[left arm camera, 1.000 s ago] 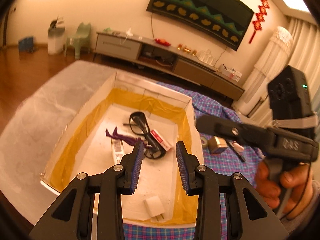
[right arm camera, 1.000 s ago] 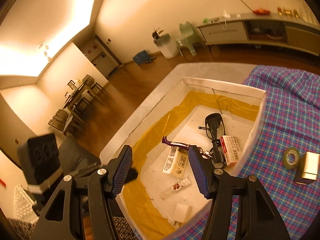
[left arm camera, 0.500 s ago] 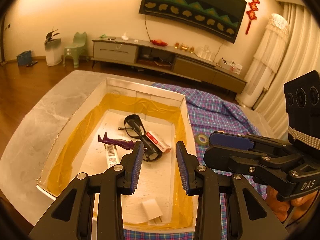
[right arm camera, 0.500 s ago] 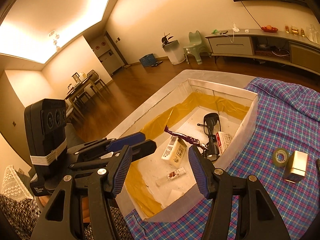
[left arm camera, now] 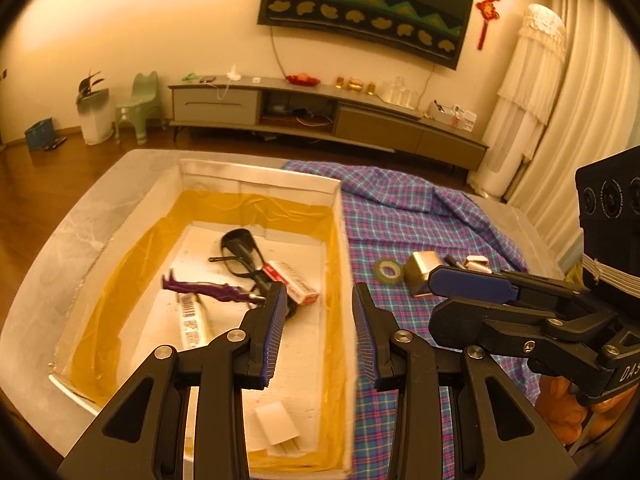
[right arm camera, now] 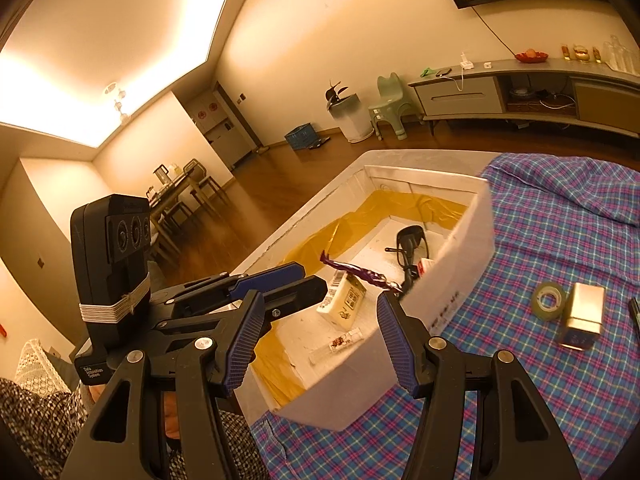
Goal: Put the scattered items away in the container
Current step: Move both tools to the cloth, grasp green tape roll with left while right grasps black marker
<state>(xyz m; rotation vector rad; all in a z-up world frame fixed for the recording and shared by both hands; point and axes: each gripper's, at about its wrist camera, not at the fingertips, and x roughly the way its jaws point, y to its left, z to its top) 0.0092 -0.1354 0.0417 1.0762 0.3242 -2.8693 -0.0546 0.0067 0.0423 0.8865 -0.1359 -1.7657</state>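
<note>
A white box [left arm camera: 338, 216] lined with yellow film stands on a pale table [left arm camera: 80, 216], its right wall running along the edge of a blue and purple checked cloth [left arm camera: 400, 216] that covers the table's right part; the box's left wall sits near the table's left rim, with wooden floor beyond. Inside the box lie black glasses [left arm camera: 240, 250], a red and white carton [left arm camera: 290, 282], a purple strip [left arm camera: 204, 289], a barcoded white packet [left arm camera: 190, 318] and, near the front wall, a white plug [left arm camera: 276, 426]; in the right wrist view a small clear tube [right arm camera: 340, 344] also lies on the box floor. On the cloth, well clear of the box wall, a roll of tape [right arm camera: 550, 301] touches a shiny metal box [right arm camera: 582, 316]; open cloth lies all around them, and a dark pen-like thing [right arm camera: 635, 312] sits at the frame's right edge. The left gripper [left arm camera: 320, 332] hangs above the box's right front part, tilted down, its blue ribbed fingers [left arm camera: 276, 332] partly spread with nothing between them. The right gripper [right arm camera: 320, 340] hovers over the box's near corner, angled down, its fingers [right arm camera: 394, 344] spread wider and likewise empty; in the left wrist view it reaches in from the right above the cloth, toward the tape and metal box, with a hand [left arm camera: 568, 412] gripping its handle.
</note>
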